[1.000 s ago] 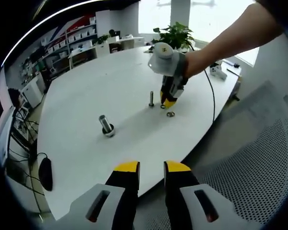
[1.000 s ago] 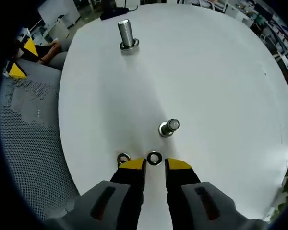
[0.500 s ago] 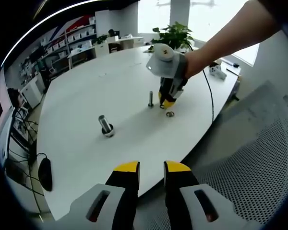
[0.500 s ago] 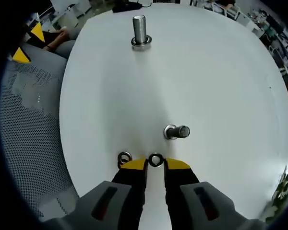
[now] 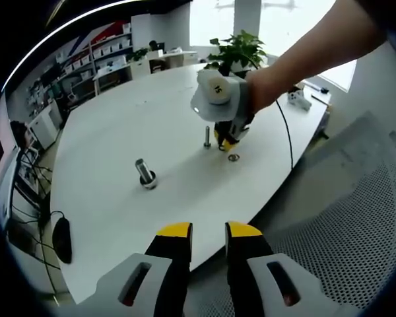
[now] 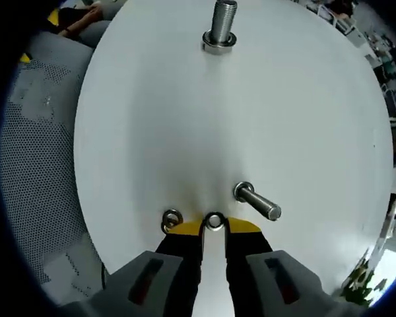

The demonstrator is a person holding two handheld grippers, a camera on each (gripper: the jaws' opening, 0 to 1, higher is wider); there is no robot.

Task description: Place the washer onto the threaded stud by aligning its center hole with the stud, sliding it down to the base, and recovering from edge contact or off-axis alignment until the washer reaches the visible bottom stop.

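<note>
the main risk at this moment was a bad pick: the washer (image 6: 214, 221) lay flat on the counter (image 6: 297, 112), so the tips of your right hand-held gripper (image 6: 214, 226) could slide over its thin edge, push it away, or lift it tilted. a tilted washer would then catch on the threads of the small stud (image 6: 257, 201) and not go down to the base. a second washer (image 6: 171, 219) lay just to the left of your left jaw, and it could be pushed by accident.

the washer was sitting right between the two yellow tips, at their far end, with the jaws a little apart and not clamped on it, as far as i could judge. the small stud stood just right of it, and the bigger stud (image 6: 220, 26) was far across the counter.

your left hand-held gripper (image 5: 208, 231) hung at the near edge of the counter, jaws apart, holding nothing.
</note>
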